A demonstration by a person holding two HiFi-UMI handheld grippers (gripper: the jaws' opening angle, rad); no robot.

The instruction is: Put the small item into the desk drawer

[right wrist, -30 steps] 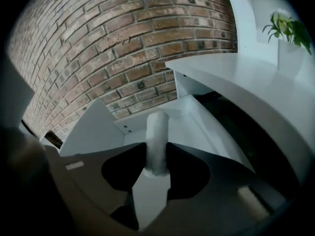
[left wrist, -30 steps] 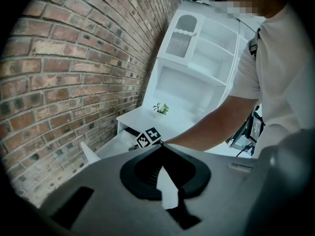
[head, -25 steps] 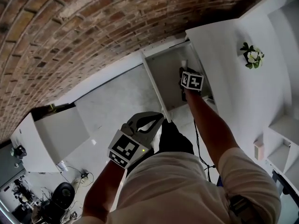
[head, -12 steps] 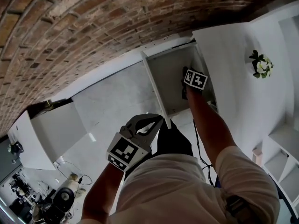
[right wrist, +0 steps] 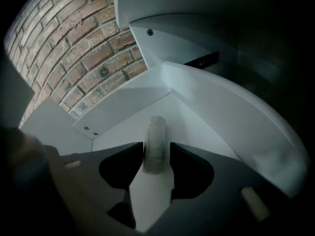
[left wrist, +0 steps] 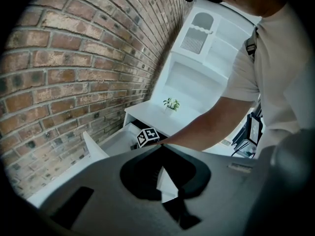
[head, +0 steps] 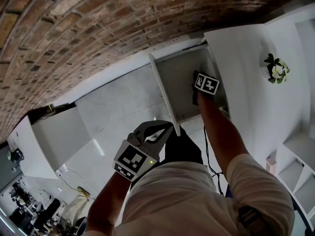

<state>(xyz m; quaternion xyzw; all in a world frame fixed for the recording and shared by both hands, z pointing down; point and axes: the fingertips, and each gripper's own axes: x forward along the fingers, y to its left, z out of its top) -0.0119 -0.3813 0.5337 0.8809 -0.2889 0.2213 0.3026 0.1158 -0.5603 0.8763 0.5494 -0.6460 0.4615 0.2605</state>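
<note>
Left: the dark grey left gripper has its jaws closed tip to tip, with nothing seen pinched between them. In the head view it hangs at the near end of the front panel of the open white wooden drawer. Whether it touches that panel I cannot tell.

Centre: the drawer stands pulled out from the white desk, which sits against the red brick wall.

Right: the dark grey right gripper reaches down inside the drawer. Its jaws have just been opening and now stand wide. The small pale, translucent, cylinder-shaped item sits between them on the white drawer floor. The pads are just beside it on either side and do not appear to press.

Progress (judgement):
- Drawer open: done.
- Item brought into the drawer: done, and apparently let go.
- Remaining: lift the right gripper clear without knocking the item. Closing the drawer is possible too, though the task does not ask for it.
</note>
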